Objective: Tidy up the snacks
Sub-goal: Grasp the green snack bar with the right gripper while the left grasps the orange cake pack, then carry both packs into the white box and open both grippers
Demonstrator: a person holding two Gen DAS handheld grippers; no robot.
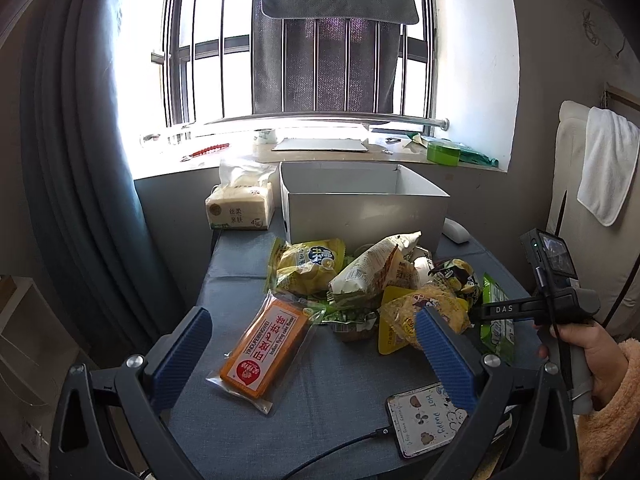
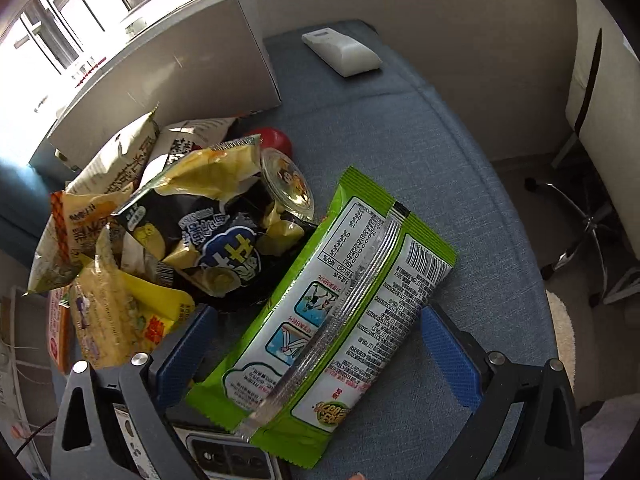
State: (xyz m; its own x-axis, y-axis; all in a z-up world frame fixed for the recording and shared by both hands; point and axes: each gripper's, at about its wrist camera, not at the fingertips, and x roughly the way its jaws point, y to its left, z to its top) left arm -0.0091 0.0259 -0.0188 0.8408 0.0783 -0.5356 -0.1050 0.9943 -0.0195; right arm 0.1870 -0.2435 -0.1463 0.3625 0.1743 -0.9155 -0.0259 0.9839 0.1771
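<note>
Surface: blue-grey cloth table [image 1: 320, 380], set against a barred window [image 1: 208, 60] with a grey curtain [image 1: 72, 160] at its side.
Container: white box [image 1: 360, 208], open at the top, seen beyond the left gripper, at the far side of the snack pile.
Left gripper [image 1: 316, 356]: jaws stand wide; nothing is pressed between the blue pads. An orange cake pack [image 1: 266, 348] lies on the cloth between and just ahead of the fingers, apart from both.
Right gripper [image 2: 318, 350]: jaws stand wide and are pointed steeply down at the table; no pad is seen pressing on anything.
Green wrapper [image 2: 340, 308]: lies flat, seam side up, between the right gripper's fingers; the left pad is just beside its edge.
Snack pile: black-and-yellow chip bag [image 2: 208, 232] and yellow packet [image 2: 120, 312] lie ahead and to the left of the right gripper, touching one another.
Phone [image 1: 428, 420]: rests on the cloth under the left gripper's right finger, a cable plugged in.
Remote [image 2: 342, 52]: white, well ahead of the right gripper, beside the box.
Person: a hand [image 1: 588, 356] in an orange fleece sleeve holds the right gripper's handle.
</note>
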